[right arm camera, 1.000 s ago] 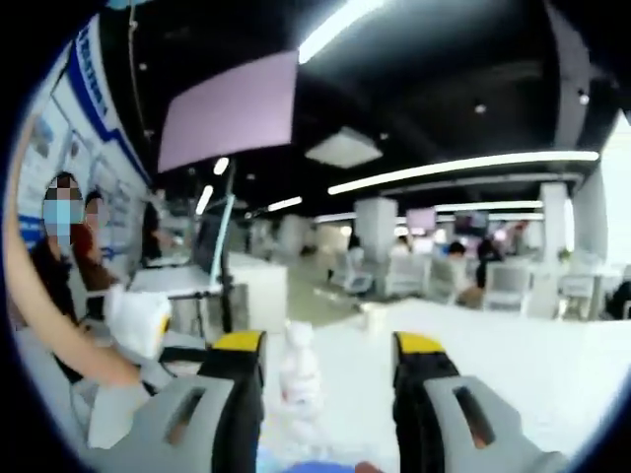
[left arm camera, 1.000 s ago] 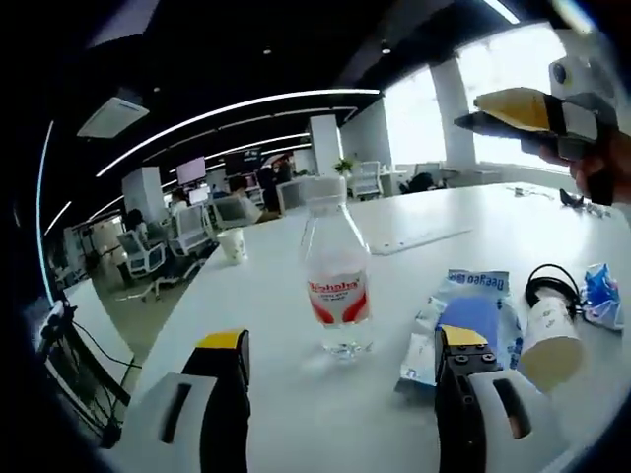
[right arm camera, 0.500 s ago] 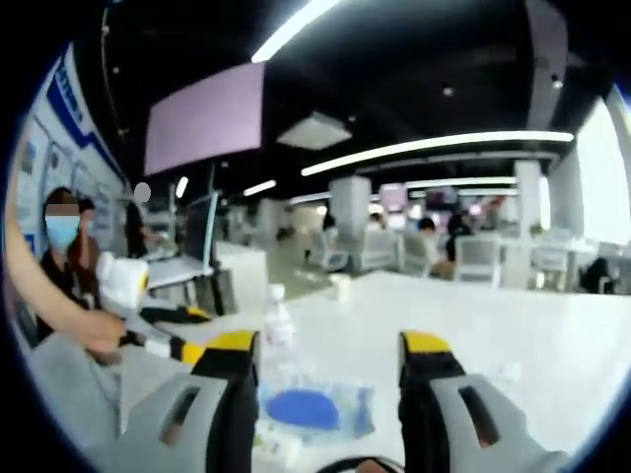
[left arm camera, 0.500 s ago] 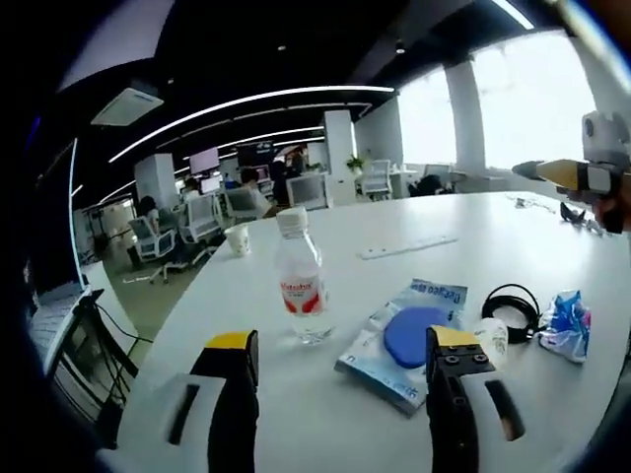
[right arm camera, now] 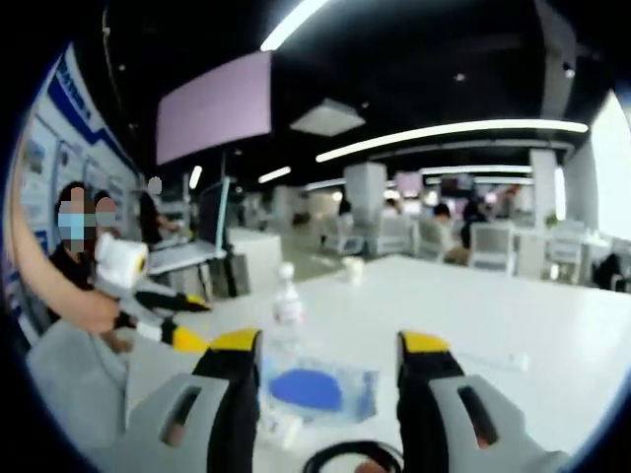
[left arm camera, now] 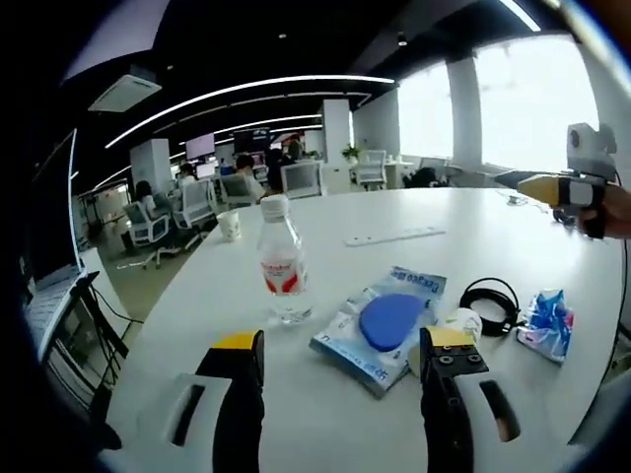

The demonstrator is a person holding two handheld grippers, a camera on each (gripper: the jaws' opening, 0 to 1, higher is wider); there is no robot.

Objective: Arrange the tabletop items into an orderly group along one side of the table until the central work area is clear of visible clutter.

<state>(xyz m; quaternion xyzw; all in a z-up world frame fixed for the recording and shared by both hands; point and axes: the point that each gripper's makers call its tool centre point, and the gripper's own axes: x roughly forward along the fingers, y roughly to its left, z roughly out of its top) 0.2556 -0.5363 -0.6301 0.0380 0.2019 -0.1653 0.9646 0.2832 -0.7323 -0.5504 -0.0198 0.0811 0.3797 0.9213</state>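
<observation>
In the left gripper view, the left gripper [left arm camera: 335, 360] hovers above the white table [left arm camera: 325, 434] with its yellow-tipped jaws spread and nothing between them. Just beyond the jaws lies a flat, crinkled blue-and-white packet [left arm camera: 380, 325]. Beside it are a small paper cup on its side [left arm camera: 461, 320], a coiled black cable [left arm camera: 490, 301] and a crumpled blue wrapper [left arm camera: 545, 320]. A clear plastic bottle [left arm camera: 280, 261] with a red label stands upright to the left of the packet. Farther back are an upright paper cup [left arm camera: 229, 225] and a long flat white strip [left arm camera: 392, 236]. In the right gripper view, the right gripper [right arm camera: 327, 350] is likewise spread and empty, with the packet beyond its jaws.
</observation>
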